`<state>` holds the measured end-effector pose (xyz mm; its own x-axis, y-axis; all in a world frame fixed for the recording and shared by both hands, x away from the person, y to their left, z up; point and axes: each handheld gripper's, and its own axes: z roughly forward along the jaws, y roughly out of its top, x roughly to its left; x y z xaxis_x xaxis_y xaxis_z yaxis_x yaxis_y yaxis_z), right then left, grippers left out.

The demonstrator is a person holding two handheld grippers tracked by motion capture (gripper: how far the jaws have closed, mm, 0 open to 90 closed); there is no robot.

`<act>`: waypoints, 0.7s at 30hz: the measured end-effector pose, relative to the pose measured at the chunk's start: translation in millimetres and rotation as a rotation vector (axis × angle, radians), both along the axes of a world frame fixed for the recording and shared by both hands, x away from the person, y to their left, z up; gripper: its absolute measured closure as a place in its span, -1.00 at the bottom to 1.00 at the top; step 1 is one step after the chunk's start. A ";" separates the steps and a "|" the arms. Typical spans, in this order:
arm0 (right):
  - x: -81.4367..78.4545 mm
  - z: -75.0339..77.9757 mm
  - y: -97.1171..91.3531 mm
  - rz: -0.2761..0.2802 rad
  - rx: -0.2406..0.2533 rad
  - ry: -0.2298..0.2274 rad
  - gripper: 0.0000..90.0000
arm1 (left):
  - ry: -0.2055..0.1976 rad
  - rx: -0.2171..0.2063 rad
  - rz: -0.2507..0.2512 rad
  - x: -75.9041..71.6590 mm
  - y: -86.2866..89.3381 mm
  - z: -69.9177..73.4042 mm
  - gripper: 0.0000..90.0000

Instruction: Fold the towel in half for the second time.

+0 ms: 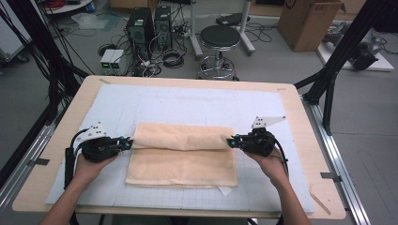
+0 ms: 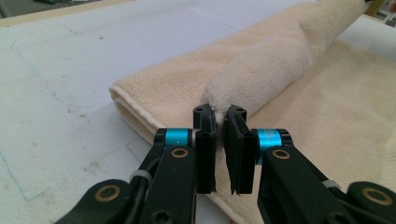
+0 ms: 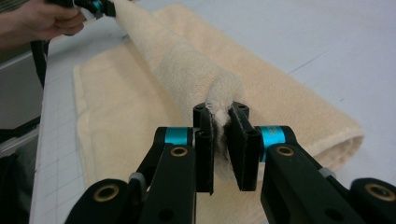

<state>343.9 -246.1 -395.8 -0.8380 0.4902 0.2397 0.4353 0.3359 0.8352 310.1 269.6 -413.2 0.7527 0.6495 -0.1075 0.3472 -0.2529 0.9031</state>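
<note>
A pale peach towel (image 1: 183,159) lies folded on the white gridded mat (image 1: 187,105). Its far part is lifted into a taut fold (image 1: 180,136) that runs between the two grippers. My left gripper (image 1: 127,142) pinches the fold's left end, and the cloth (image 2: 261,70) bunches just past the shut jaws (image 2: 220,122). My right gripper (image 1: 231,141) is shut on the fold's right end, where the cloth (image 3: 187,65) is squeezed between its pads (image 3: 220,120). In the right gripper view the left gripper (image 3: 95,7) and the hand holding it sit at the far end of the fold.
The mat covers most of a wooden table (image 1: 300,122). Beyond the table stand a black stool (image 1: 219,40), computer towers (image 1: 141,26) with cables, and a cardboard box (image 1: 307,21). Black frame legs (image 1: 338,61) rise at the right. Bare mat lies behind and in front of the towel.
</note>
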 end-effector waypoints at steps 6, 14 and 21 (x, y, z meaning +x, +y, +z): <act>-12.4 -3.8 -2.5 0.007 -0.004 -0.015 0.81 | 0.001 0.021 -0.009 -11.1 1.7 -4.6 0.84; -26.0 -8.5 -4.9 0.024 -0.027 -0.026 0.81 | -0.016 0.036 -0.026 -26.5 1.4 -11.5 0.84; -37.5 -16.5 -8.9 0.034 -0.036 -0.022 0.82 | -0.012 0.031 -0.059 -35.7 1.2 -13.5 0.84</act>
